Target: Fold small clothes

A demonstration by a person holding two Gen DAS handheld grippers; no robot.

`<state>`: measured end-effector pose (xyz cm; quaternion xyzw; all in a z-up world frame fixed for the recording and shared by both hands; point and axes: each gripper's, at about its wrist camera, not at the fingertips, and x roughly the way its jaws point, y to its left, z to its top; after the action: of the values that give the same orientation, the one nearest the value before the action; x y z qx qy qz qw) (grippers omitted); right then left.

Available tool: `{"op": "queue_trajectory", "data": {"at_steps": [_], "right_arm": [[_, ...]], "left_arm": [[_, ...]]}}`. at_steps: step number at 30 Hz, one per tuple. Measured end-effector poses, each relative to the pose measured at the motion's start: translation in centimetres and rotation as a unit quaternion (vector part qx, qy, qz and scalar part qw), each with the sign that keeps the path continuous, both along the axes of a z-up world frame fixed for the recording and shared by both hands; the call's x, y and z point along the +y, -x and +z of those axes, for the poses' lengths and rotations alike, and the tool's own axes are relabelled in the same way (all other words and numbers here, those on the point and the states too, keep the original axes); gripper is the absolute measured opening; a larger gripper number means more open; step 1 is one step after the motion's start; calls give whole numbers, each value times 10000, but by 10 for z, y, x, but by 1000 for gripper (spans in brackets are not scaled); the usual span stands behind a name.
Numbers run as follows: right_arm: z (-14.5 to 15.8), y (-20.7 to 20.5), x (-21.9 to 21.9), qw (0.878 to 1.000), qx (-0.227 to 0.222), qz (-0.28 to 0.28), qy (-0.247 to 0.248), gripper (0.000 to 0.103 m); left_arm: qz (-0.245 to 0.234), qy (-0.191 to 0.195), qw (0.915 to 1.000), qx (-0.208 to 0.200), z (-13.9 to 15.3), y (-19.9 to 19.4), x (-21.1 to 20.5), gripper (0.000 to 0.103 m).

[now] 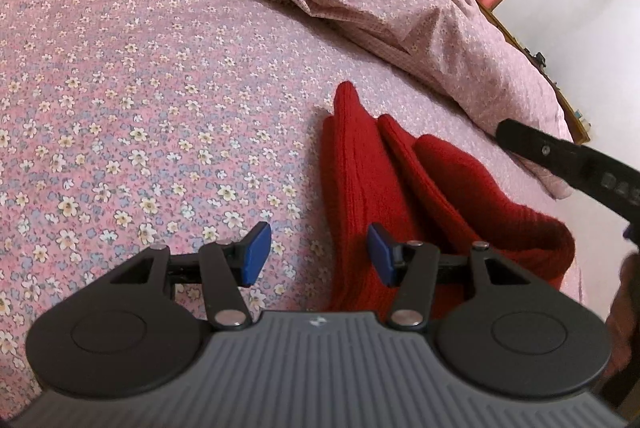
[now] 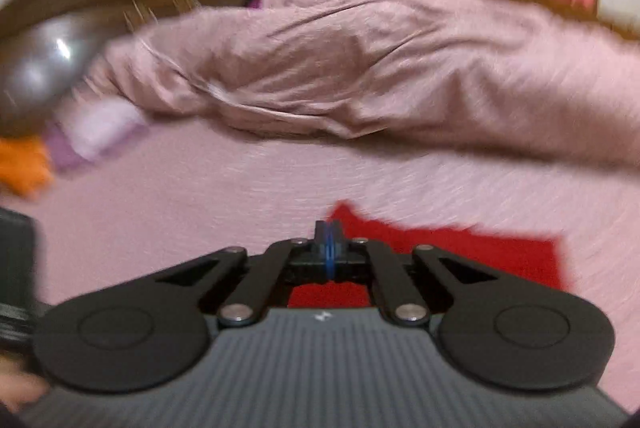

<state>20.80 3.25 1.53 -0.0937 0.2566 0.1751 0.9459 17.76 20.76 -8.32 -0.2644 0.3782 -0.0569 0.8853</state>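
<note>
The left tongs (image 1: 319, 254) gape, empty, their right pad touching the red knit garment (image 1: 384, 180), whose long axis runs away across the bed (image 1: 120, 88). The right tongs (image 2: 329, 254) are clenched, apparently empty, above its near edge.

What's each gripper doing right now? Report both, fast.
Left gripper: open, nothing between the pads, poised at the edge of the red knit garment.
Right gripper: shut, pads together, holding nothing visible, above the garment.
</note>
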Motion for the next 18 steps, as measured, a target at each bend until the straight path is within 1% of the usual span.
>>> {"op": "queue_trajectory", "data": {"at_steps": [2, 4, 5, 6, 9, 10, 14, 16, 18], "right_arm": [[-6, -10, -1, 9980, 97, -311, 549, 6], [-18, -23, -7, 9942, 425, -573, 801, 6], [-23, -27, -11, 9930, 602, -638, 788, 7], [-29, -31, -16, 9924, 743, -676, 716, 7], [-42, -39, -29, 9898, 1162, -806, 195, 7], [-45, -40, -32, 9893, 1221, -802, 41, 7], [-47, -35, -32, 9914, 1149, -629, -36, 7], [-47, -35, -34, 9916, 1138, -592, -144, 7], [-46, -32, -42, 9916, 1120, -544, -361, 7]], "left_arm": [[9, 33, 10000, -1, 0, 0, 0, 59], [10, 64, 10000, 0, 1, -1, -1, 59], [6, 75, 10000, -8, 1, -1, -1, 59], [1, 81, 10000, -14, 1, -1, -2, 59], [-39, 68, 10000, -14, 1, -2, -3, 59], [-41, 65, 10000, -3, 0, -2, -3, 59], [-29, 124, 9999, 15, -1, -3, -2, 59], [-35, 149, 9999, 13, -2, -4, -2, 59], [-62, 151, 9999, 12, -2, -5, -2, 59]]}}
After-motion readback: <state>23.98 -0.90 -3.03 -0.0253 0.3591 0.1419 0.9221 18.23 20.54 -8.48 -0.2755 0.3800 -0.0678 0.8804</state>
